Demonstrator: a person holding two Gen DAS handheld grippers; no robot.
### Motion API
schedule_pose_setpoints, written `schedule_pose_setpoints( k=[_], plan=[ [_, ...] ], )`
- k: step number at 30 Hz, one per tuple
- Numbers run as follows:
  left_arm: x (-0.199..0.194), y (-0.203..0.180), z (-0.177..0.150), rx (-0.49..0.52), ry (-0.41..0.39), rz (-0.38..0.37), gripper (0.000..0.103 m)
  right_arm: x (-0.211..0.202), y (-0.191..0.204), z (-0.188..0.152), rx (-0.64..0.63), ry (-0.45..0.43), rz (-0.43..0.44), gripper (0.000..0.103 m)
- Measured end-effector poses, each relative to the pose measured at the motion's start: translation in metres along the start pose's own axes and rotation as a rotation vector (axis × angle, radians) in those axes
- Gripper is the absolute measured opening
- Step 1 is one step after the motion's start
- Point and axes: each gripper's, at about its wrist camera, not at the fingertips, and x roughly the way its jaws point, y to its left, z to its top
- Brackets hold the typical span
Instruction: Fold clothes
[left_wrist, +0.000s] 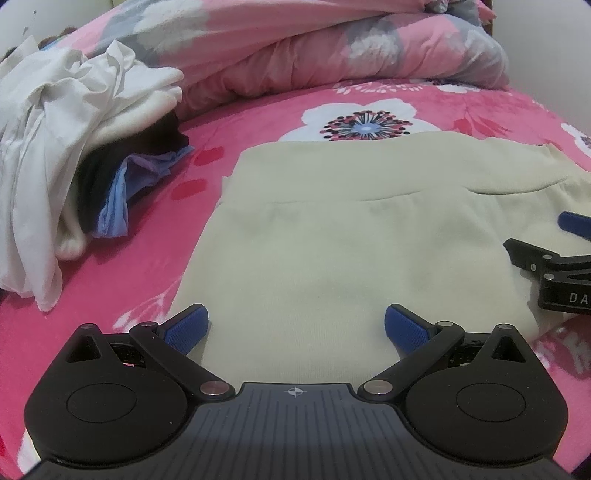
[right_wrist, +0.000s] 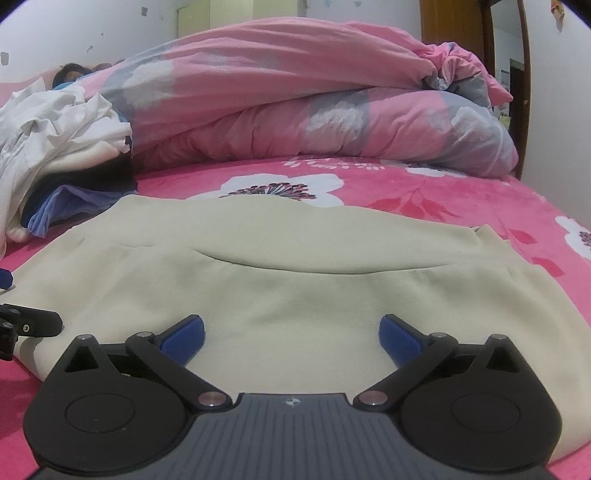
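The 2 grippers, left gripper (left_wrist: 296, 326) and right gripper (right_wrist: 291, 334), hang with jaws spread wide over the folded cream garment (left_wrist: 351, 229) on the pink bed (left_wrist: 147, 258), pinching nothing.

A folded garment (left_wrist: 332, 236) is spread flat on the bed (left_wrist: 147, 266). A heap of clothes (left_wrist: 66, 147) is piled to its left, a rolled quilt (right_wrist: 295, 110) is laid behind it, and both grippers are held over its near edge.

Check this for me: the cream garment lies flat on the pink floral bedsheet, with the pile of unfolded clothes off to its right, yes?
Not quite. The pile of unfolded clothes sits to the left of the cream garment, not the right. The left wrist view shows it on the pink floral bedsheet.
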Motion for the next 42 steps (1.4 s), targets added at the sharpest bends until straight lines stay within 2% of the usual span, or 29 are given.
schedule_pose_setpoints(
  k=[7, 15, 17, 19, 22, 26, 30, 35, 42],
  plan=[
    [0.000, 0.004, -0.003, -0.029, -0.011, -0.029, 0.103, -0.001, -0.001, -0.001, 0.008, -0.011, 0.004, 0.103],
    [-0.005, 0.006, -0.005, -0.049, -0.059, -0.029, 0.103, -0.001, 0.006, -0.002, -0.025, -0.018, -0.039, 0.103],
    [-0.012, 0.005, -0.004, -0.057, -0.090, -0.018, 0.103, -0.001, 0.004, -0.002, -0.017, -0.016, -0.034, 0.103],
    [-0.023, 0.005, -0.001, -0.078, -0.160, -0.015, 0.103, -0.001, 0.003, -0.002, -0.013, -0.017, -0.032, 0.103],
    [-0.036, 0.003, 0.009, -0.102, -0.262, -0.058, 0.103, -0.001, 0.003, -0.003, -0.012, -0.022, -0.031, 0.103],
    [-0.032, -0.007, 0.028, -0.125, -0.323, -0.080, 0.103, -0.001, 0.002, -0.004, -0.008, -0.027, -0.029, 0.103],
    [-0.007, -0.021, 0.034, -0.083, -0.308, -0.087, 0.103, -0.001, 0.000, -0.004, -0.003, -0.029, -0.024, 0.103],
    [0.035, -0.026, 0.018, -0.059, -0.203, -0.051, 0.103, -0.001, 0.000, -0.005, -0.001, -0.032, -0.025, 0.103],
    [0.040, -0.018, 0.007, -0.089, -0.220, -0.077, 0.103, -0.001, 0.000, -0.005, 0.001, -0.036, -0.023, 0.103]
  ],
)
